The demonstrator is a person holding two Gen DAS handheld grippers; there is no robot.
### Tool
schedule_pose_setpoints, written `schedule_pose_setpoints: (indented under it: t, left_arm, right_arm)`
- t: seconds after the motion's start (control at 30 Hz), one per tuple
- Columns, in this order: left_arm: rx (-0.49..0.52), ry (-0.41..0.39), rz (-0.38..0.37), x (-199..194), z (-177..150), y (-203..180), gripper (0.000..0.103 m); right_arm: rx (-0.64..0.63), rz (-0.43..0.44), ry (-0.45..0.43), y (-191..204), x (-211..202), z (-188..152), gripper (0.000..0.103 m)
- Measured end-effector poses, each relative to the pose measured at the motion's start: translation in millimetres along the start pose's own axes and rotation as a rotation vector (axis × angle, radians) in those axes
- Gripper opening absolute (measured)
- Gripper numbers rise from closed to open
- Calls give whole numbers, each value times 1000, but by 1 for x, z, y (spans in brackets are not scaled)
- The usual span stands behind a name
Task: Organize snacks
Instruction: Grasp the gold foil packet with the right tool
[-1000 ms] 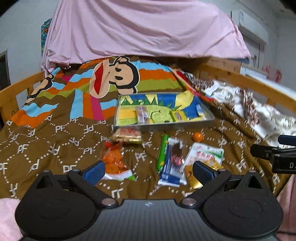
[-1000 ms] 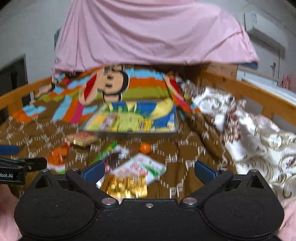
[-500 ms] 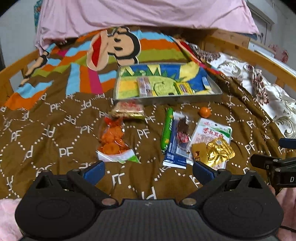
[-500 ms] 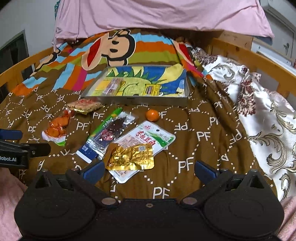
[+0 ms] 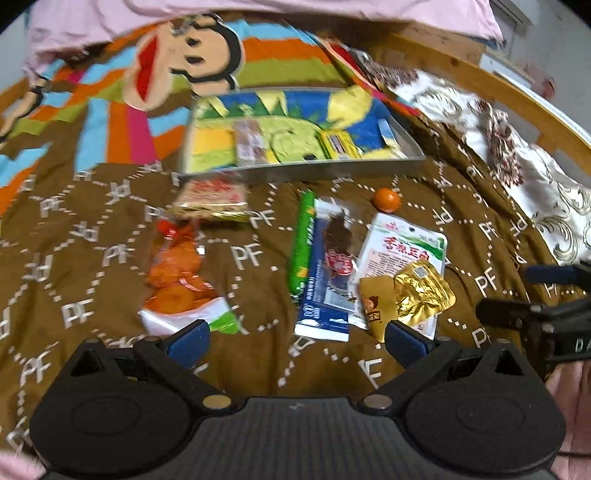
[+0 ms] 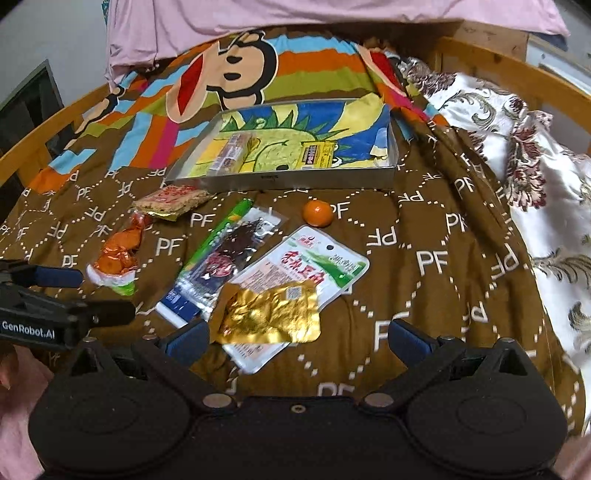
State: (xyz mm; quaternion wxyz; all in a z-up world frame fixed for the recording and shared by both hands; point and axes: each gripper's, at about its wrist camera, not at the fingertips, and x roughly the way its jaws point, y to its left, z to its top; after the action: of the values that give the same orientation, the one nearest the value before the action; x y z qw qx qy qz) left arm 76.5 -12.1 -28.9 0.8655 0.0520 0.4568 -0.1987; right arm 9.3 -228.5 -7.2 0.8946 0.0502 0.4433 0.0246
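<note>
Snacks lie on a brown quilt in front of a shallow metal tray [image 6: 280, 181] [image 5: 332, 170] that holds two packets. From left to right: an orange candy bag [image 6: 118, 254] [image 5: 177, 273], a cracker pack [image 6: 173, 197] [image 5: 210, 195], a green stick [image 6: 225, 229] [image 5: 301, 240], a clear-blue packet [image 6: 218, 266] [image 5: 328, 280], a white-green pouch [image 6: 314, 266] [image 5: 402, 251], a gold foil pack [image 6: 269, 314] [image 5: 417, 291] and a small orange [image 6: 317, 213] [image 5: 386, 199]. My left gripper [image 5: 295, 338] and right gripper [image 6: 297, 338] hover open, nothing between the fingers.
A wooden bed rail [image 6: 517, 70] runs along the right, with a white floral quilt [image 6: 546, 184] below it. A pink sheet [image 6: 295, 18] hangs at the back. The other gripper shows at each view's edge: the left gripper [image 6: 48, 302], the right gripper [image 5: 546, 314].
Both views have tilted down and come closer to the snacks; the pink sheet has slid toward the top edge. Both grippers stay open and no snack has moved.
</note>
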Motion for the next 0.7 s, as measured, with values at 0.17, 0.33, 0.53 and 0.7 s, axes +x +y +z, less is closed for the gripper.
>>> schedule_pose_setpoints:
  t: [0.17, 0.33, 0.53, 0.7]
  left_arm:
    - [107, 20, -45, 23, 17, -4, 102]
    - [149, 12, -92, 39, 27, -2, 102]
    - [155, -14, -78, 50, 34, 7, 102]
    - [213, -15, -71, 62, 35, 0, 102]
  right_arm:
    - [-104, 39, 21, -10, 20, 20, 102]
    - [-292, 220, 60, -12, 40, 41, 102]
    - [-701, 250, 19, 5, 49, 36, 102]
    - [-691, 348, 83, 4, 67, 36, 102]
